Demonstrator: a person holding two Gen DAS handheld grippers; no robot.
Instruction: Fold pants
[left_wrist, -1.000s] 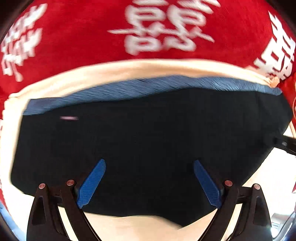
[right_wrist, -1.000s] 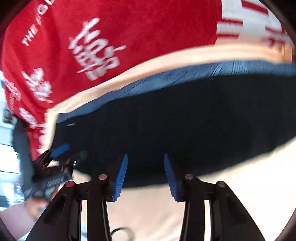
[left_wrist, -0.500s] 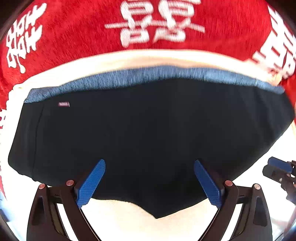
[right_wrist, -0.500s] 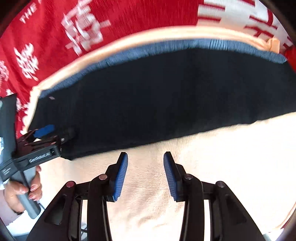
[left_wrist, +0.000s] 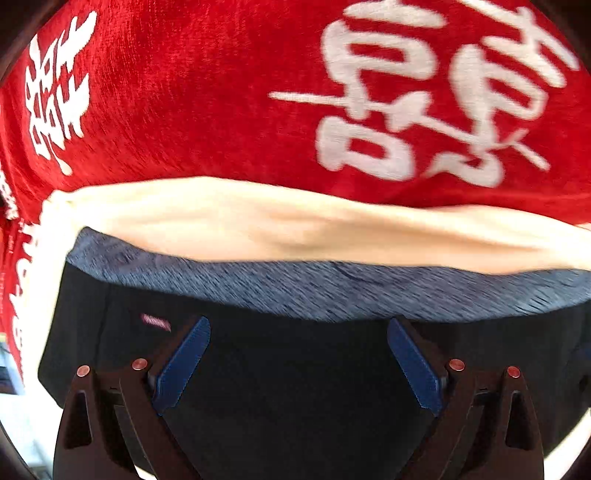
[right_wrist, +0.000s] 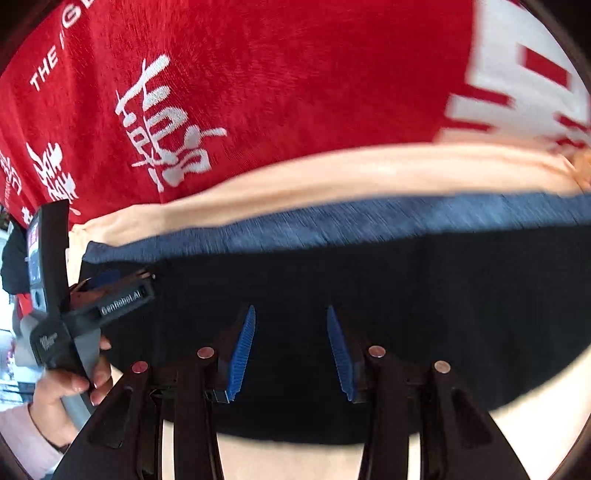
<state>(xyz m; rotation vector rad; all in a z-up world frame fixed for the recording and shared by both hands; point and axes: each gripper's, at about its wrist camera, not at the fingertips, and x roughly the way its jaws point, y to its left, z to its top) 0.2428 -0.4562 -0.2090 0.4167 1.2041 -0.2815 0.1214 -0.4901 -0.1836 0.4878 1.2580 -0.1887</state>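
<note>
We view the dark pants (left_wrist: 295, 369), folded into a band with the grey-blue waistband (left_wrist: 332, 291) at the far edge, lying on a cream cloth (left_wrist: 258, 225) over a red printed cover (left_wrist: 184, 92). The left gripper (left_wrist: 298, 363) and right gripper (right_wrist: 290, 350) hover over the fabric, jaws spread and empty. We judge the risk thus: closing on the top layer alone would drag the fold askew or bunch the cream cloth.
</note>
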